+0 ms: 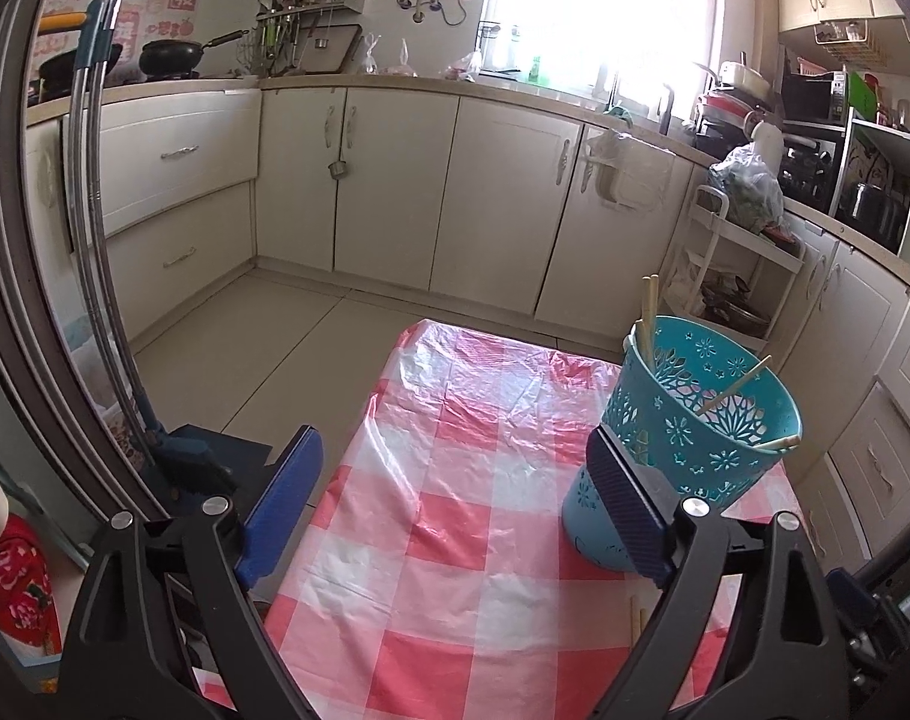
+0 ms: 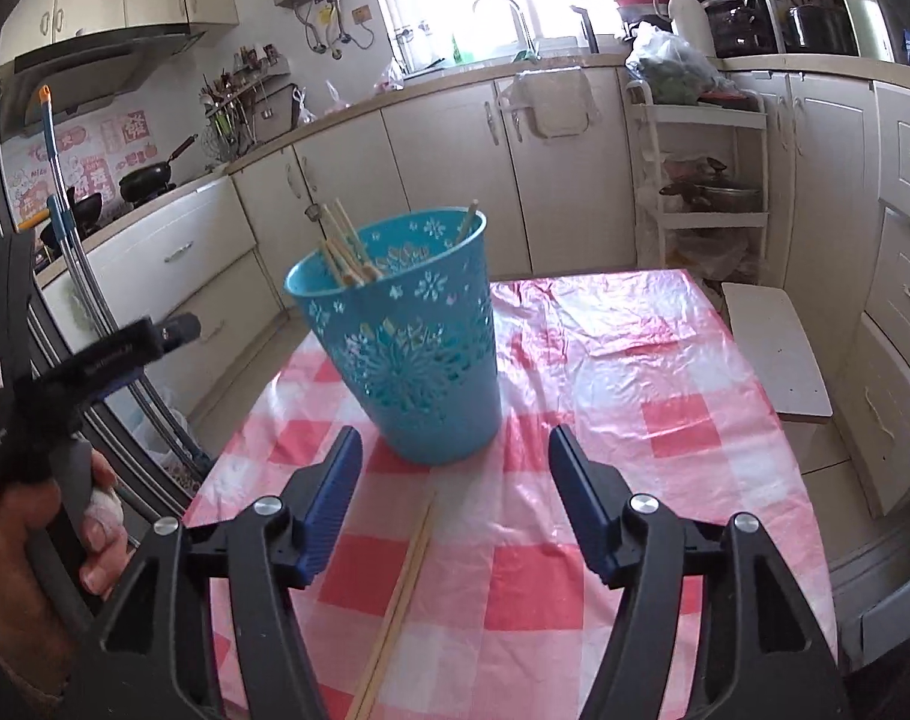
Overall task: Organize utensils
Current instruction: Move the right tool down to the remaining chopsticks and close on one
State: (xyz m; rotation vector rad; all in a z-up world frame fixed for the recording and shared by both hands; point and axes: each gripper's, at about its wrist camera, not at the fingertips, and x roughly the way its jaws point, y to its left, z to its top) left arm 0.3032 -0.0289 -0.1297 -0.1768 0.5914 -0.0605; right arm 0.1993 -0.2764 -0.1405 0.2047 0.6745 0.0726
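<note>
A teal perforated bucket (image 1: 695, 432) stands on the red-and-white checked table (image 1: 455, 540), with several wooden chopsticks (image 1: 650, 318) standing in it. My left gripper (image 1: 461, 510) is open and empty, and its right finger is beside the bucket's left side. In the right wrist view the bucket (image 2: 413, 336) holds chopsticks (image 2: 347, 252). A pair of chopsticks (image 2: 404, 594) lies on the table between the fingers of my open right gripper (image 2: 452, 504), below it. A chopstick end (image 1: 635, 618) also shows by the left gripper's right finger.
Cream kitchen cabinets (image 1: 395, 180) run around the room beyond the table. A mop (image 1: 95, 240) leans at the left. A white shelf trolley (image 2: 701, 180) and a small white stool (image 2: 773, 348) stand to the right of the table.
</note>
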